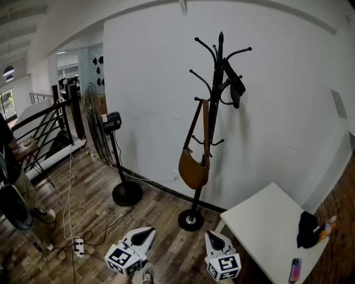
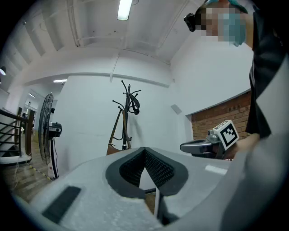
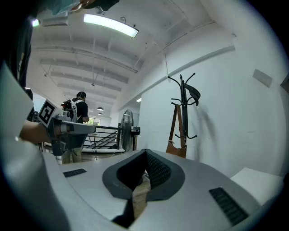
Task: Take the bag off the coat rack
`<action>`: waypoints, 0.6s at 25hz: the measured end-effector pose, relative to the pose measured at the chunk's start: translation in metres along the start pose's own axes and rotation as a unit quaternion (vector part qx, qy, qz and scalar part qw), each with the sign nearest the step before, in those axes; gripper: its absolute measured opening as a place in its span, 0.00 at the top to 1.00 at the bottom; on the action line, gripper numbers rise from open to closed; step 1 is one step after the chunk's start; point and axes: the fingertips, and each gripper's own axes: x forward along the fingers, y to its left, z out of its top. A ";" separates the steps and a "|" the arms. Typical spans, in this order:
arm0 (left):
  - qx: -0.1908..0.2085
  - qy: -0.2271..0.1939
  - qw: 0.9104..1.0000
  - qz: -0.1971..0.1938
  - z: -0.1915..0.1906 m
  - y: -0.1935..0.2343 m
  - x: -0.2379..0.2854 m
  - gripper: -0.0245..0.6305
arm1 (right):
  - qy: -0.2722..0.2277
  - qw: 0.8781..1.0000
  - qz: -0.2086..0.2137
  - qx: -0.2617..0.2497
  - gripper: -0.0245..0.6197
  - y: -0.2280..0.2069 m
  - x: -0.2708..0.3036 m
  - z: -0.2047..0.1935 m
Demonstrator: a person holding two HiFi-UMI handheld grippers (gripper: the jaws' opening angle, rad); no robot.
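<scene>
While bag (image 1: pixel 193 166) hangs near fan (image 1: pixel 102 130), left hand-held gripper (image 1: pixel 147 233), right hand-held gripper (image 1: pixel 213 237) closed, empty.

Bright, even indoor light overall. A ceiling tube light (image 3: pixel 110 25) at the top of the right gripper view is blown out, same with another tube (image 2: pixel 124 9) top centre in the left gripper view. The coat rack (image 1: pixel 219 61) drops a soft shadow to its right on the white wall (image 1: pixel 150 83). Both gripper views bend hard with black corners, and the close foreground's mushy.
</scene>
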 end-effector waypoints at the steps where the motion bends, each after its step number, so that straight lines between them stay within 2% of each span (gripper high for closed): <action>1: -0.002 -0.001 1.000 0.002 -0.001 0.002 0.001 0.95 | 0.001 1.000 0.002 0.001 0.96 0.000 0.003 0.000; 3: -0.007 0.000 1.000 0.001 -0.005 0.008 0.004 0.95 | 0.002 1.000 0.006 0.006 0.96 0.001 0.010 0.000; 6: -0.006 0.008 1.000 -0.022 -0.020 0.014 0.010 0.95 | 0.002 0.999 0.011 0.031 0.96 -0.001 0.023 -0.001; 9: 0.003 0.006 1.000 -0.029 -0.025 0.025 0.021 0.93 | 0.012 0.999 -0.009 0.041 0.96 -0.007 0.037 -0.003; 11: -0.009 0.013 0.999 -0.037 -0.028 0.032 0.028 0.76 | 0.018 0.999 -0.020 0.039 0.88 -0.009 0.047 -0.005; 15: -0.015 0.016 0.999 -0.043 -0.033 0.055 0.041 0.68 | 0.019 0.999 -0.034 0.038 0.80 -0.013 0.071 -0.003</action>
